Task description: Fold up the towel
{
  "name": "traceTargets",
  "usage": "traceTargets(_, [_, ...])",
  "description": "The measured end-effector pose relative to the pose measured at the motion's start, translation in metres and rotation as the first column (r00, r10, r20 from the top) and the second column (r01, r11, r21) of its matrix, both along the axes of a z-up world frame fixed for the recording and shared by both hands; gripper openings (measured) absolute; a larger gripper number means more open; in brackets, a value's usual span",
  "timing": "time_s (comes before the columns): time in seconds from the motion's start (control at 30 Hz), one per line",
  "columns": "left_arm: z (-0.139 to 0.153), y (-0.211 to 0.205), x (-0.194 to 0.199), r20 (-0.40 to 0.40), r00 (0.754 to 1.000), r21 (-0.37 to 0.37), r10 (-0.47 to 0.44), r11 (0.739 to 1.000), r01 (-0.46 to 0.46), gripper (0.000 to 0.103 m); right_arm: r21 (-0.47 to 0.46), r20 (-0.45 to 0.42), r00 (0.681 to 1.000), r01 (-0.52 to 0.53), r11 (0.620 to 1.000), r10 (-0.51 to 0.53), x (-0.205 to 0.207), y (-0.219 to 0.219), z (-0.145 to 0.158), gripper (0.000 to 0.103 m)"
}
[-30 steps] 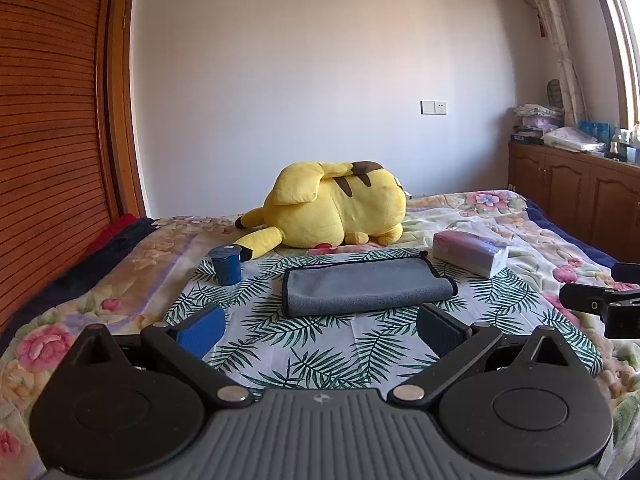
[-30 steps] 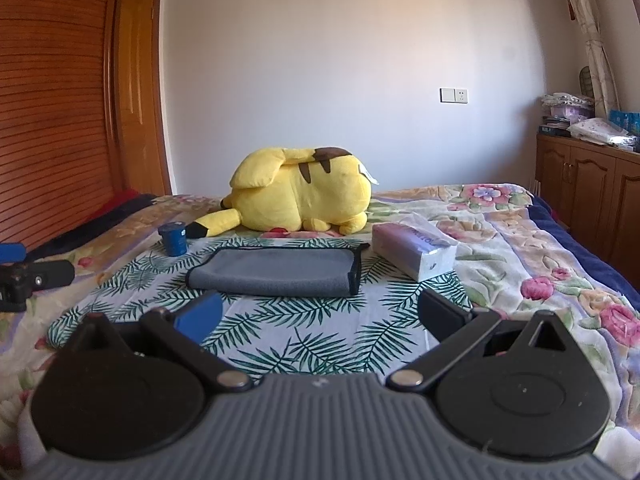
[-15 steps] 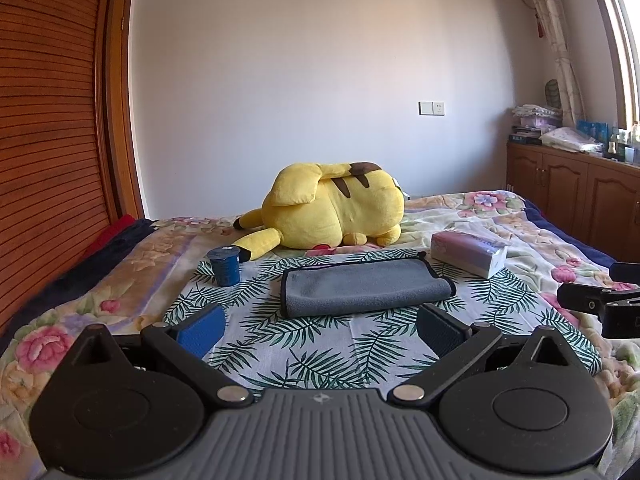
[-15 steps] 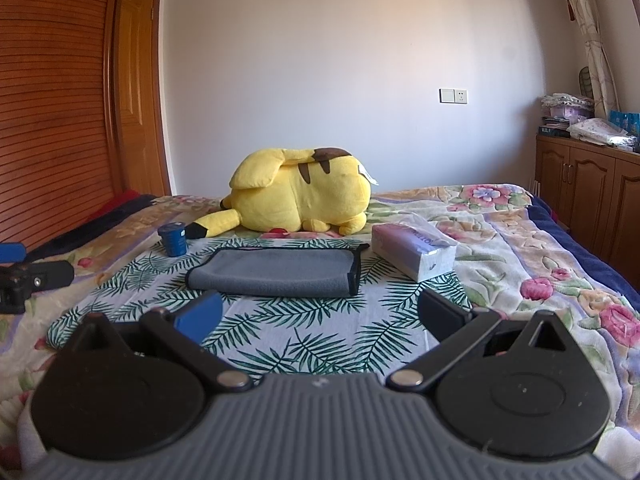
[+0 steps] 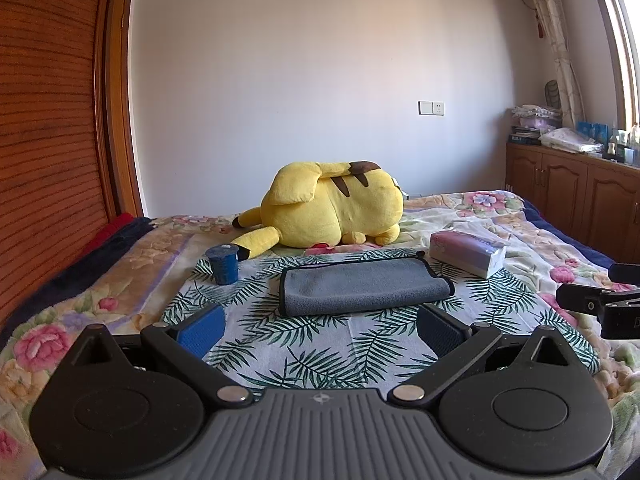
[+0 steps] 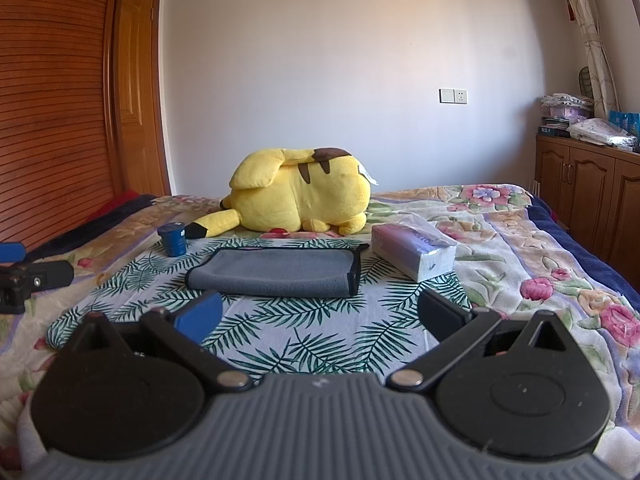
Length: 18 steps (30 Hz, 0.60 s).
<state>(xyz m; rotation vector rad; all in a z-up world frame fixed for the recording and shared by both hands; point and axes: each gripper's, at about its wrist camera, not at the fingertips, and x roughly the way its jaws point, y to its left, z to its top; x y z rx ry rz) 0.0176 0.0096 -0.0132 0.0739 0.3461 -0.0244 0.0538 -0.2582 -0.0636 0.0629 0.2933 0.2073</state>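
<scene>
Towel point(image 5: 362, 290), grey and folded, lies on the leaf-print cloth point(image 5: 320, 344) beyond both tools, near the blue cup point(image 5: 222, 265) and tissue pack point(image 5: 466, 252). Left gripper point(image 5: 320, 326) and right gripper point(image 6: 320, 316) gape wide, holding nothing.

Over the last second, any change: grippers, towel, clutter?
Almost nothing. Left gripper and right gripper remain open, short of the folded gray towel, holding nothing. The views shift only slightly. Towel, blue cup, tissue pack and yellow plush stayed put.
</scene>
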Motion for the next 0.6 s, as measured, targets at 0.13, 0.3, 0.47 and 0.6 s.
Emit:
traceTargets(0.13, [0.0006, -0.0002, 0.0001, 0.001, 1.000, 0.003, 0.000, 1.000, 0.000, 0.103, 0.000, 0.000, 1.000, 0.000, 1.000, 0.000, 0.0001, 0.0000, 0.0000, 0.103])
traceTargets(0.3, [0.0011, -0.0003, 0.0006, 0.003, 1.000, 0.010, 0.000, 1.000, 0.000, 0.103, 0.001, 0.000, 1.000, 0.000, 1.000, 0.000, 0.0000, -0.0002, 0.0000, 0.103])
traceTargets(0.47, [0.0014, -0.0003, 0.0006, 0.003, 1.000, 0.009, 0.000, 1.000, 0.000, 0.103, 0.000, 0.000, 1.000, -0.001, 1.000, 0.001, -0.0001, -0.0005, -0.0001, 0.103])
traceTargets(0.6, [0.0013, -0.0004, 0.0006, 0.003, 1.000, 0.010, 0.000, 1.000, 0.000, 0.103, 0.000, -0.001, 1.000, -0.001, 1.000, 0.001, -0.0001, -0.0007, -0.0001, 0.103])
